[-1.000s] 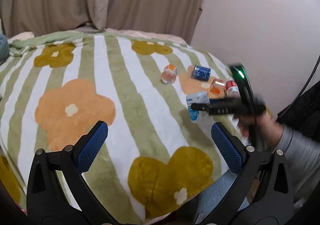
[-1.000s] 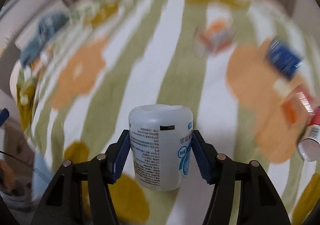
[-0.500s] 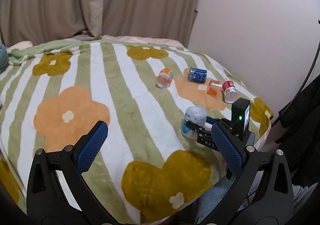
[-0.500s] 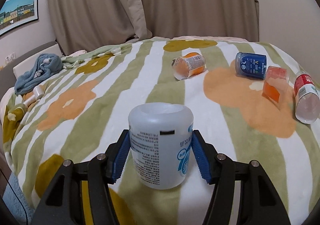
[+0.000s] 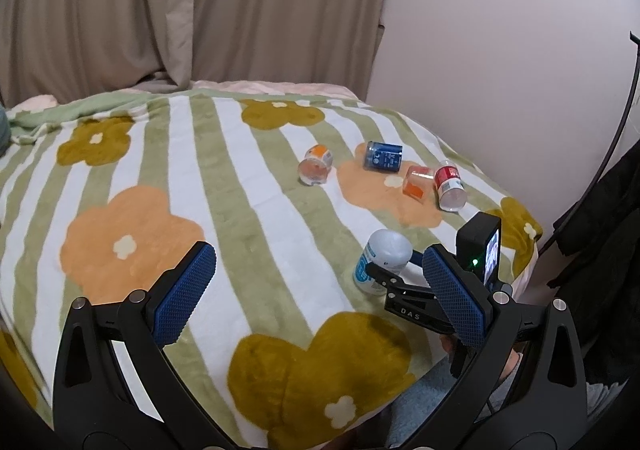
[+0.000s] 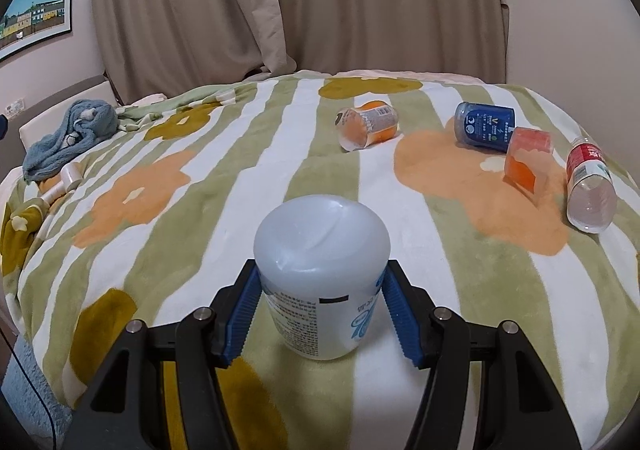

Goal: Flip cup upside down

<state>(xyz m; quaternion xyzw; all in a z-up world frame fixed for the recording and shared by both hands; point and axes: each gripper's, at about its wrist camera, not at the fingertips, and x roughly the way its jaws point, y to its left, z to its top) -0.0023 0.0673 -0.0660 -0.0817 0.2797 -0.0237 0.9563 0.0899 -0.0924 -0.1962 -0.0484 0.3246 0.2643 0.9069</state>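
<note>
A white plastic cup (image 6: 322, 278) with blue print stands upside down on the flowered blanket (image 6: 248, 185), closed base up. My right gripper (image 6: 322, 318) has its blue pads against both sides of the cup. In the left wrist view the same cup (image 5: 382, 262) stands near the blanket's right front edge, with the right gripper (image 5: 390, 276) around it. My left gripper (image 5: 316, 290) is open and empty, held above the blanket's front.
Beyond the cup lie an orange-labelled cup (image 6: 368, 127), a blue cup (image 6: 482, 125), an orange cup (image 6: 528, 157) and a red-labelled bottle (image 6: 590, 185). A blue cloth (image 6: 72, 133) and a small white roll (image 6: 70, 177) lie at the far left. Curtains and a wall stand behind.
The right gripper swung the cup down and set it on the blanket with its base up. The left gripper stayed open and barely moved.
</note>
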